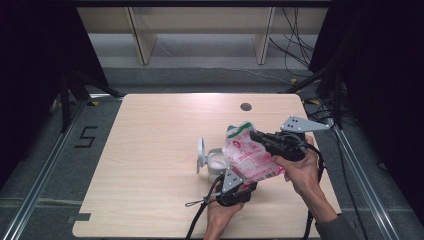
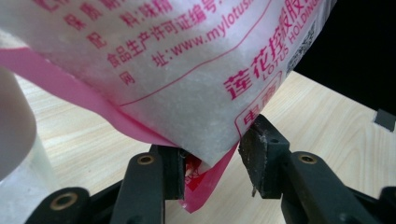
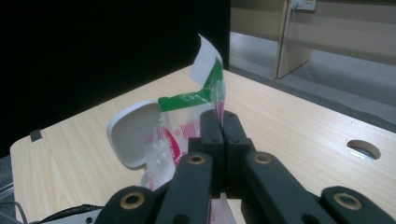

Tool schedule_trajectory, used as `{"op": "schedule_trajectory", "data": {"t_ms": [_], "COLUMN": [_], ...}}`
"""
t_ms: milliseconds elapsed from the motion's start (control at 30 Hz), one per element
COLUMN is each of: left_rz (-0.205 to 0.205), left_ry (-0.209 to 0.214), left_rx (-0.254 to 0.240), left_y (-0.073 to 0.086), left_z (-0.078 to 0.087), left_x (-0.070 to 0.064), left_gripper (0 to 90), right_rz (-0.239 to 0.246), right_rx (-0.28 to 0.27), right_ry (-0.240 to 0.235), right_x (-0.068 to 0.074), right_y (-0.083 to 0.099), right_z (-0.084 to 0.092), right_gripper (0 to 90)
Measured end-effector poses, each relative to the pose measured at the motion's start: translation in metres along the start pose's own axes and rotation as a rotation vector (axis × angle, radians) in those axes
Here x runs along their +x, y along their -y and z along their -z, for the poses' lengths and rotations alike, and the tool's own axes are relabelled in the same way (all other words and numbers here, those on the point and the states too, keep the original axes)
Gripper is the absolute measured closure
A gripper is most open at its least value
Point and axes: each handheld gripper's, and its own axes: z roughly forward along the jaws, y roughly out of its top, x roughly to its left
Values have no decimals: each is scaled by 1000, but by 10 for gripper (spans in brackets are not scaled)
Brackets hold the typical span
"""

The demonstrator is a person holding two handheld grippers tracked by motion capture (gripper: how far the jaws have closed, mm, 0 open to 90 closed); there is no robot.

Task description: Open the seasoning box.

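A pink-and-white plastic bag (image 1: pixel 250 155) of white granules, printed in red with a green top, hangs tilted over a white jar (image 1: pixel 216 162) whose flip lid (image 1: pixel 201 154) stands open. My right gripper (image 1: pixel 256 135) is shut on the bag's upper edge; in the right gripper view the film (image 3: pixel 208 88) sticks up from between the closed jaws (image 3: pixel 223 123), with the lid (image 3: pixel 133 133) behind. My left gripper (image 1: pixel 251 185) sits under the bag. In the left gripper view the bag's bottom corner (image 2: pixel 205 154) lies between the parted jaws (image 2: pixel 212 163), with a gap on the right side.
The jar and bag are at the front right of a light wooden table (image 1: pixel 150 150). A round cable hole (image 1: pixel 245 106) lies near the far edge. Black cables trail from both grippers toward the person. Shelving legs and cables stand on the floor beyond.
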Motion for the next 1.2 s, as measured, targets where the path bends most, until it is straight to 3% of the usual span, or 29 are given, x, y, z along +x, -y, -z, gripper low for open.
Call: {"op": "schedule_trajectory", "data": {"t_ms": [100, 133, 167, 267, 400, 500, 567, 600, 633, 733, 800, 833, 867, 933, 1000, 1200], "left_rz": [16, 17, 15, 29, 34, 28, 43, 42, 27, 33, 10, 7, -13, -26, -2, -8], "left_ry": [-9, -11, -13, -21, -1, 10, 4, 7, 9, 11, 1, 16, 26, 24, 23, 19], "left_rx": [9, 8, 6, 6, -8, -15, -24, -23, -9, -17, -6, -14, -17, -12, -19, -35], "left_y": [0, 0, 0, 0, 0, -2, -2, -2, -2, -2, -2, -2, -2, -2, -1, -1], "left_z": [1, 1, 2, 3, 2, 4, 4, 4, 6, 8, 12, 13, 16, 20, 25, 36], "left_x": [1, 1, 1, 2, 3, 0, -1, -1, 0, -2, -3, -4, -5, -5, -7, -9], "left_gripper": [570, 570, 572, 555, 555, 552, 551, 550, 550, 544, 543, 543, 542, 540, 540, 536], "right_rz": [-12, 10, -19, -13, 1, -40, -29, -45, -7, -34, -24, -11, -41, -47, -62, -68], "right_rx": [-7, -16, -4, -2, -6, 5, -15, -15, -28, -34, -52, -60, -64, -81, -89, -127], "right_ry": [3, -10, -6, 7, 16, 24, 13, 18, 20, 10, -2, 6, -4, -2, -3, 3], "right_x": [1, -2, -1, -3, -9, -12, -16, -15, -17, -13, -14, -16, -15, -17, -18, -23], "right_y": [4, 6, 7, 13, 19, 27, 29, 30, 30, 33, 37, 38, 41, 45, 49, 60], "right_z": [1, 0, 2, 1, 3, 5, 6, 8, 8, 11, 14, 16, 19, 25, 31, 46], "right_gripper": [900, 900, 900, 900, 900, 900, 900, 900, 900, 900, 900, 900, 900, 900, 900, 900]}}
